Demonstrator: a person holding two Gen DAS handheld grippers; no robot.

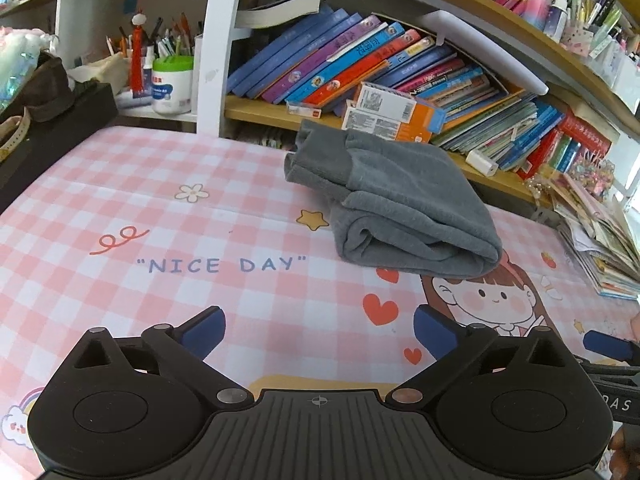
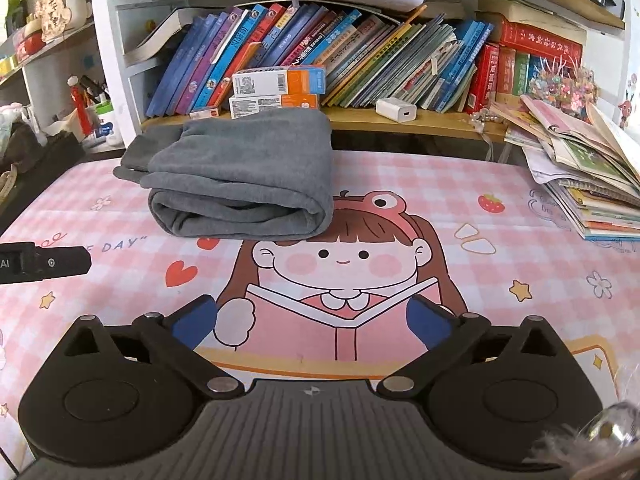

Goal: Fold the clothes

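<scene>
Grey garment [image 2: 240,184]: soft, matt, fleecy cloth, slightly napped. Bench cover [image 2: 400,208]: smooth printed sheet, pink check, faint sheen. Left gripper [image 1: 320,334] and right gripper [image 2: 312,322]: matt black plastic bodies, ribbed at the near middle, with bright metal pivot pins; jaws faced in matt blue padding. Shelf [image 2: 432,124]: pale wood-look board. Books [image 2: 360,60]: glossy paper covers. Cartons [image 2: 280,84]: printed card.

A folded grey garment [image 1: 396,204] lies on the pink checked desk mat [image 1: 120,208], beyond and right of the "NICE DAY" lettering [image 1: 222,265]. The left gripper [image 1: 320,334] gapes empty, nearer than the lettering.
</scene>
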